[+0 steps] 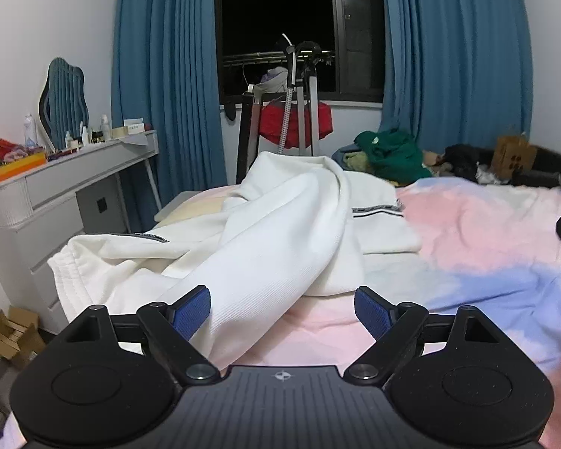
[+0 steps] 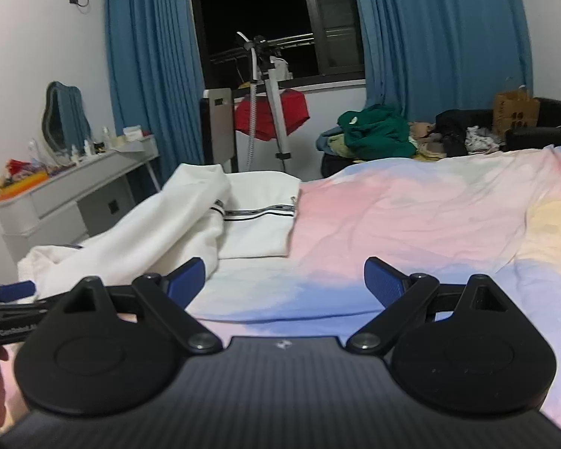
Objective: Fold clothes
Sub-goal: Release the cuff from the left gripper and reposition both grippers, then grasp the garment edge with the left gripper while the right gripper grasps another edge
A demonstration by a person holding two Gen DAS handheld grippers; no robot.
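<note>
A white garment with a dark striped band [image 1: 265, 224] lies crumpled on the left part of the bed; it also shows in the right wrist view [image 2: 190, 220]. My left gripper [image 1: 282, 312] is open, low over the bed, with a fold of the white cloth running between its blue pads but not clamped. My right gripper [image 2: 284, 280] is open and empty over bare sheet, to the right of the garment. The left gripper's blue pad [image 2: 15, 290] shows at the left edge of the right wrist view.
The bed has a pink, blue and yellow sheet [image 1: 486, 239]. A grey dresser [image 1: 56, 187] with bottles and a mirror stands left. A garment steamer and red cloth [image 1: 299, 119] stand by the window. A clothes pile [image 2: 377, 131] lies at the far side. Cardboard boxes [image 1: 13, 333] sit on the floor.
</note>
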